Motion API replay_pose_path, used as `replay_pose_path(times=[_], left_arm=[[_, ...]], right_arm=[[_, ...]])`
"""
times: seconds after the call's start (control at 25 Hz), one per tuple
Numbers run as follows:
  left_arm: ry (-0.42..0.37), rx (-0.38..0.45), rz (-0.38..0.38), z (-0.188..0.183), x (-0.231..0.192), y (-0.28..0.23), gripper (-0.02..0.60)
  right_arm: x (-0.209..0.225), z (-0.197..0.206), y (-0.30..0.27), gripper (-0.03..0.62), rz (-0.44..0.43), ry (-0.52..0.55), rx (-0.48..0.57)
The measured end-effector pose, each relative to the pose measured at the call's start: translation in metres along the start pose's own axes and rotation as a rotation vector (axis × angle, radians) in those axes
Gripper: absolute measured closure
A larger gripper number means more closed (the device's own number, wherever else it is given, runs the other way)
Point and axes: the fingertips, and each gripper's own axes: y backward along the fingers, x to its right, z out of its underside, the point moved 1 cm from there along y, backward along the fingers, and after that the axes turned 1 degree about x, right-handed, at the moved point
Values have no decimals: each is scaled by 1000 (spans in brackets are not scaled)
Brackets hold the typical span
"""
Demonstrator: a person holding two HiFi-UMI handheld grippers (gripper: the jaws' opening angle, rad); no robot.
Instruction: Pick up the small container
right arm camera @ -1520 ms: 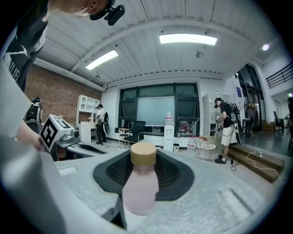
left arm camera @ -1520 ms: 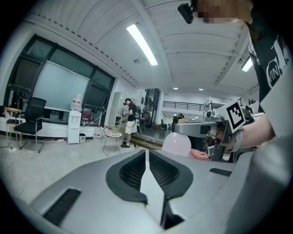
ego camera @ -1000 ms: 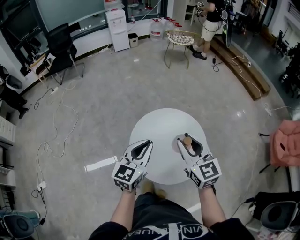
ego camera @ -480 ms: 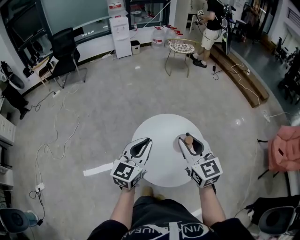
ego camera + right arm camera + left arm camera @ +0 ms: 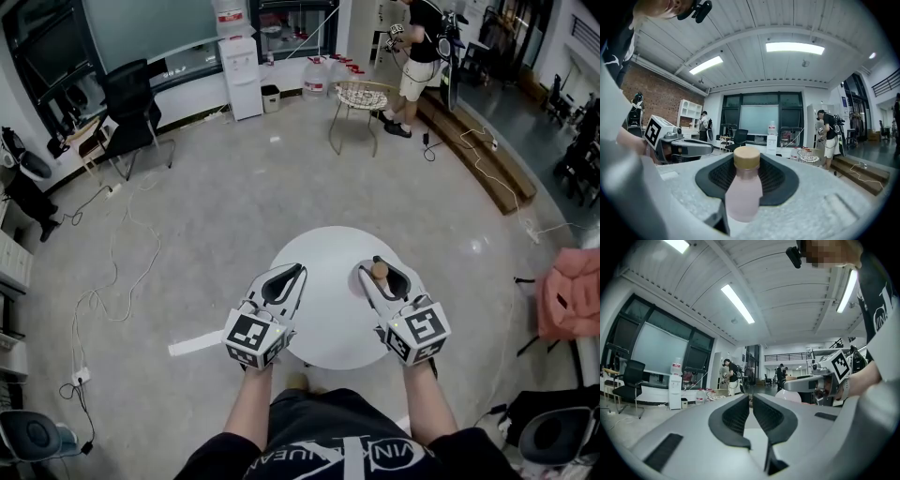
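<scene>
Gripping the small pale-pink plastic container (image 5: 743,192) by its body above the round white table (image 5: 323,248), the right gripper (image 5: 380,274) could drop it if pressure eases; the left gripper (image 5: 284,281) is closed, empty.

Not much lettering to call here. White capitals run across the black shirt (image 5: 349,460) at the bottom of the head view, but they're cut at the edge and I can't read them with any certainty. The left-hand marker cube (image 5: 251,337) shows a black-and-white square code, no letters or digits. Same story on the right-hand marker cube (image 5: 419,330). Up at the far wall, the water dispenser (image 5: 240,66) carries a red label, too small to read.
</scene>
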Motion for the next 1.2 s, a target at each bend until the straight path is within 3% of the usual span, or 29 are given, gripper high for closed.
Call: replay_pose_path(times=[0.4, 1.2], left_arm=[[-9, 19, 10, -3, 1, 6, 555], [22, -22, 35, 18, -8, 1, 555]], right_arm=[[-4, -3, 3, 459, 11, -13, 17], [3, 10, -2, 459, 51, -35, -3]])
